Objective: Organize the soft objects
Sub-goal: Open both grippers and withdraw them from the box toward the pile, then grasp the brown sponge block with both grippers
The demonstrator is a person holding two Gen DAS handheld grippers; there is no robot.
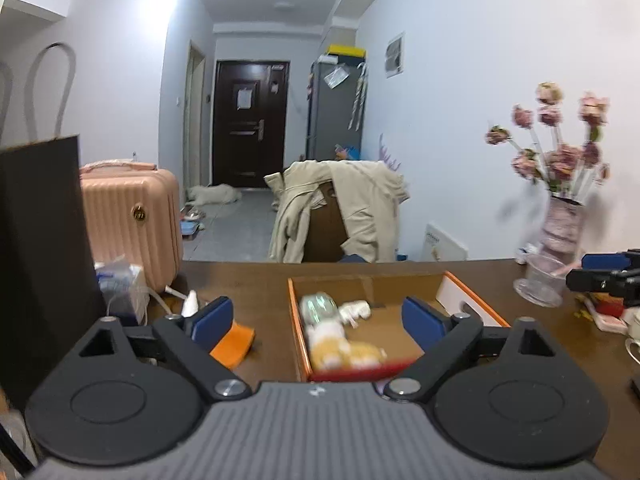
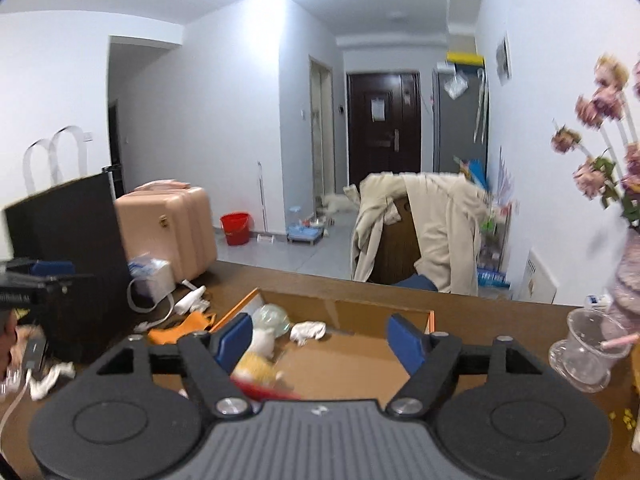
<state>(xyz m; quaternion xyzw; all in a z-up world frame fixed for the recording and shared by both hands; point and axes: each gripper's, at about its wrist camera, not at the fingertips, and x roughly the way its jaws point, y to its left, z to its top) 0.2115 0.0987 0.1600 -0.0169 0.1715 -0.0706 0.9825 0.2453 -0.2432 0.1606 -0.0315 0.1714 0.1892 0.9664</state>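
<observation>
An orange-rimmed cardboard box (image 1: 400, 284) (image 2: 360, 360) lies open on the brown table. Inside it lie a yellow and white plush toy (image 1: 340, 348) (image 2: 258, 364), a pale green soft ball (image 1: 318, 308) (image 2: 274, 318) and a small white soft thing (image 1: 356, 312) (image 2: 307, 330). My left gripper (image 1: 318, 318) is open and empty, above the box's near left part. My right gripper (image 2: 322, 342) is open and empty, above the box. The right gripper shows at the right edge of the left wrist view (image 1: 608, 280). An orange cloth (image 1: 234, 344) (image 2: 180, 330) lies left of the box.
A black paper bag (image 1: 40, 260) (image 2: 68, 264) stands at the table's left, with a tissue pack (image 1: 120, 284) and a white bottle (image 2: 190, 300) beside it. A vase of flowers (image 1: 560, 216) and a clear cup (image 1: 540, 280) (image 2: 588, 354) stand at the right. A pink suitcase (image 1: 132, 220) and a coat-draped chair (image 1: 340, 216) stand beyond the table.
</observation>
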